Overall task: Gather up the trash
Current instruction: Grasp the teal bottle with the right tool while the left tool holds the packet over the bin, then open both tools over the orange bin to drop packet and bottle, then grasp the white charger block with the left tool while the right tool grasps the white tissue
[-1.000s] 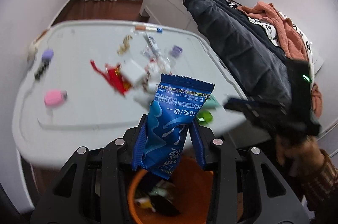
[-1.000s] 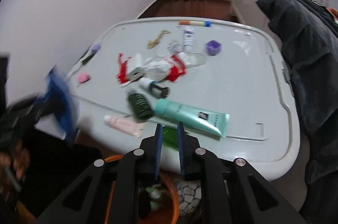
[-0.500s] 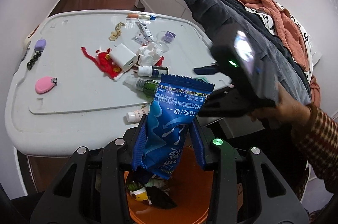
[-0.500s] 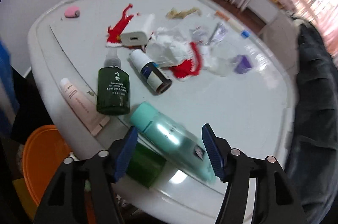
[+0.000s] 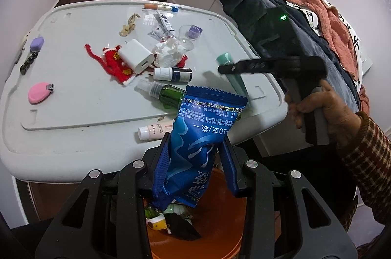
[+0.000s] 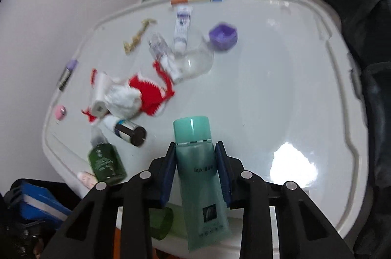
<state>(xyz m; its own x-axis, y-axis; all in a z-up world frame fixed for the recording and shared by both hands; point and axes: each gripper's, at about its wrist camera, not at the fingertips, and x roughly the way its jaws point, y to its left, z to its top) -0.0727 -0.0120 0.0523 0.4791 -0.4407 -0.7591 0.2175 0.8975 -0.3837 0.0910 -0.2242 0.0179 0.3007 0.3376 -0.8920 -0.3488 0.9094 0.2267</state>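
Trash in two pieces is in play: a blue wrapper (image 5: 198, 149) pinched upright between the left gripper (image 5: 196, 161) pads, and a teal tube (image 6: 199, 171) lying between the right gripper (image 6: 195, 171) fingers. Half a second ago the right gripper hovered with its fingers spread wide above the tube; now the blue pads sit against both sides of the tube below its cap, though motion blur keeps me from telling how firmly they press. The left gripper has not changed its hold, and the orange bin (image 5: 220, 234) lies directly beneath it, with earlier scraps at the bottom.

Ahead and left of the right gripper lie a dark green bottle (image 6: 106, 164), a small white-capped bottle (image 6: 125, 130) and a red knitted piece (image 6: 149, 94) under a white charger (image 6: 100, 97) and crumpled tissue (image 6: 123, 97). Farther ahead sit a clear cup (image 6: 195, 61) and a purple cap (image 6: 222, 37). A green cup (image 6: 161, 222) lies just left of the tube's tail, at the white table (image 6: 281, 87) edge.
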